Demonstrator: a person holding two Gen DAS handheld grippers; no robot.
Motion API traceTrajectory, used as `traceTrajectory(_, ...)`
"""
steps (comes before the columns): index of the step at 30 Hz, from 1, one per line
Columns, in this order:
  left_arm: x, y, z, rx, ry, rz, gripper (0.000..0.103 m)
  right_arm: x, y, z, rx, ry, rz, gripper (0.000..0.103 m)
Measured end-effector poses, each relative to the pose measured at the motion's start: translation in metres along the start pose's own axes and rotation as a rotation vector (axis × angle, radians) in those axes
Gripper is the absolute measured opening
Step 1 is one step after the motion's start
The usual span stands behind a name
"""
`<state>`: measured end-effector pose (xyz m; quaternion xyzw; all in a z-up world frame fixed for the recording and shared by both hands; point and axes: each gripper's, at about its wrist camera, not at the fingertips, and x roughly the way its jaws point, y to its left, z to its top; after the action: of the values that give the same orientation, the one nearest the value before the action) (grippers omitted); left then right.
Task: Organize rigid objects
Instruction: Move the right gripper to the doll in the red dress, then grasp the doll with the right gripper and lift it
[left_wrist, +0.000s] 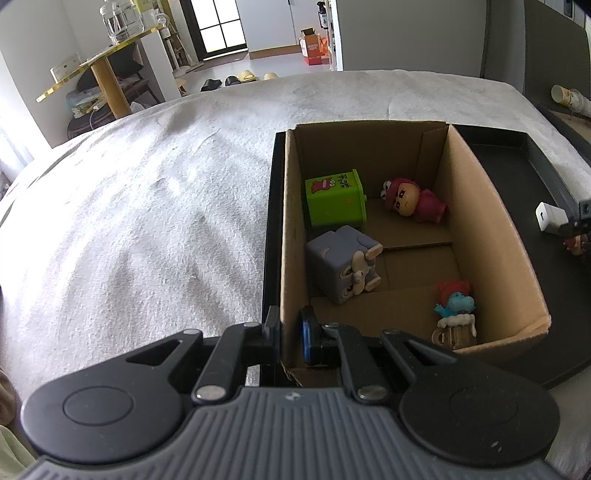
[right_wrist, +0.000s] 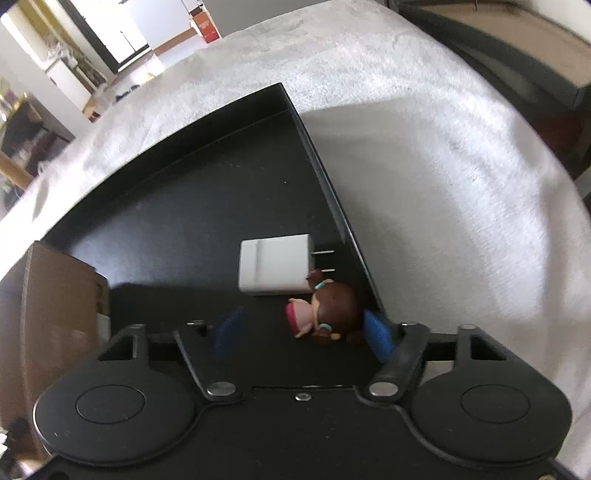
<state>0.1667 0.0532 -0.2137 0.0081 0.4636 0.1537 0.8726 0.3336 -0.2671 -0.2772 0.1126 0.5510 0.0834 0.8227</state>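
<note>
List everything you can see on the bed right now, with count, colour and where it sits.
Cardboard box: one, brown, on the tray.
Tray: one, black, on the grey blanket.
Cube toys: two, green and grey-purple, inside box, left side.
Figures in box: two, pink-hooded far end, blue-and-red on mug near right corner.
Charger: one, white, on tray.
Brown-haired figure: one, beside charger.
Left gripper: clamped on box wall.
Right gripper: open around brown-haired figure.
</note>
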Motion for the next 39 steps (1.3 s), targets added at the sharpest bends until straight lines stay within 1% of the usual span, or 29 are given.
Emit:
traceTrajectory(1,0.0,0.0,0.0,-0.001,-0.001,-0.003,0.01,0.0,0.001,-0.001,-0.015,-0.007,-0.022,0.048)
traceTrajectory(2,0.0,0.001,0.0,-0.003,-0.001,-0.006,0.01,0.0,0.001,-0.002,-0.03,-0.009,-0.041,0.042)
traceTrajectory(4,0.0,0.002,0.0,-0.006,-0.001,-0.012,0.01,-0.001,0.001,-0.003,-0.038,-0.017,-0.042,0.042)
traceTrajectory(7,0.001,0.005,0.0,-0.017,0.002,-0.021,0.01,-0.002,0.008,-0.007,-0.091,-0.021,-0.084,0.042)
traceTrajectory(9,0.002,0.006,0.0,-0.021,0.006,-0.025,0.01,-0.005,0.009,-0.008,-0.097,-0.016,-0.088,0.042)
traceTrajectory(18,0.001,0.007,0.0,-0.021,0.001,-0.035,0.01,-0.033,0.023,-0.013,-0.145,-0.041,-0.045,0.042)
traceTrajectory(29,-0.002,0.008,-0.002,-0.026,-0.011,-0.049,0.01,-0.07,0.057,-0.016,-0.24,-0.082,0.005,0.042)
traceTrajectory(39,-0.006,0.013,-0.003,-0.04,-0.026,-0.069,0.01,-0.087,0.086,-0.013,-0.292,-0.117,0.027,0.042)
